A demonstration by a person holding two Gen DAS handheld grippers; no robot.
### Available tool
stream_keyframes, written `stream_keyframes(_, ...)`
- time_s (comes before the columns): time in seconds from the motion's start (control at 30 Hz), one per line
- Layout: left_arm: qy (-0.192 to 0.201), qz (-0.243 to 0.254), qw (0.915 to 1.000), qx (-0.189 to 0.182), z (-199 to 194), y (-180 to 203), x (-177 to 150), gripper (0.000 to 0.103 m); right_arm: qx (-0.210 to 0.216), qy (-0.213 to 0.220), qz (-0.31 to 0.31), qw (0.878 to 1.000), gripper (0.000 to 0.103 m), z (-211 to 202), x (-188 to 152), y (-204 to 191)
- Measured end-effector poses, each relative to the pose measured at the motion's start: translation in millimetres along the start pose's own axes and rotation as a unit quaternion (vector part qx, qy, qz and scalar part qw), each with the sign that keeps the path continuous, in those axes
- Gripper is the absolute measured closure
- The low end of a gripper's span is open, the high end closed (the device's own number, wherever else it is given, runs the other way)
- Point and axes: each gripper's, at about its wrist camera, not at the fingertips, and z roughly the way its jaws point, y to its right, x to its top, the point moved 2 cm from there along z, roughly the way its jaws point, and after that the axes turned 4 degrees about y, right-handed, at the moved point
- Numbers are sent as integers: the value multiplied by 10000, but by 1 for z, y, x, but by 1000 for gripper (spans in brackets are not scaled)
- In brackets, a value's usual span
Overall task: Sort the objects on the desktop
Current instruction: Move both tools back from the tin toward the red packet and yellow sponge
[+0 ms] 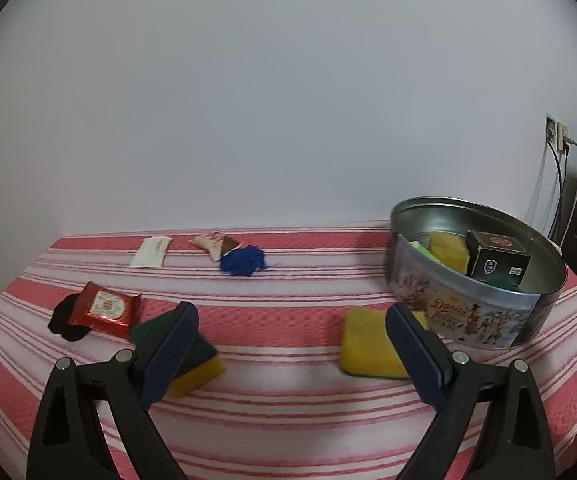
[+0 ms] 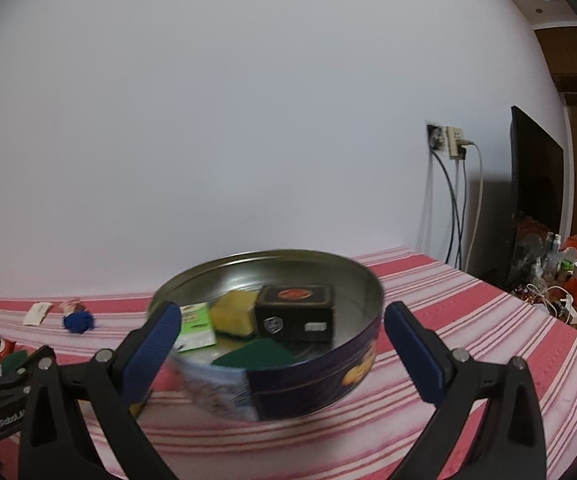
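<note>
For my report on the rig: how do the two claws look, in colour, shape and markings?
The left claw and right claw match: black plastic frames with triangular cut-outs, silver pivot bolts, and long blue ribbed fingers. In the right wrist view, the left claw's body carries white lettering, partly cut off. No cables or sleeves show.

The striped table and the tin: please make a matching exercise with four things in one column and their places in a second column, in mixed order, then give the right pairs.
Things:
1. black box
2. blue pompom
3. red packet
4. white sachet

Places:
A. on the table, lying partly over a black round thing
B. inside the round tin
C. near the far edge, furthest left of the far things
D. near the far edge, touching a small cloth pouch

Pairs: 1-B, 2-D, 3-A, 4-C
</note>
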Motion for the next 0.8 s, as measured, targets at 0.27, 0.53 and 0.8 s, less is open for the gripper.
stream_keyframes(0.27,-45,-166,9998,69,-7,-31,-7,7,242,-107,-41,9996,0,-12,-7,-33)
stream_keyframes(0.53,-95,-349,9993,103,-13,-57,-12,7,527,-185,-120,9984,0,-22,-13,-67)
stream_keyframes(0.8,-501,-415,9978,102,-18,-98,-23,7,646,-512,-378,9959,0,-25,-21,-98)
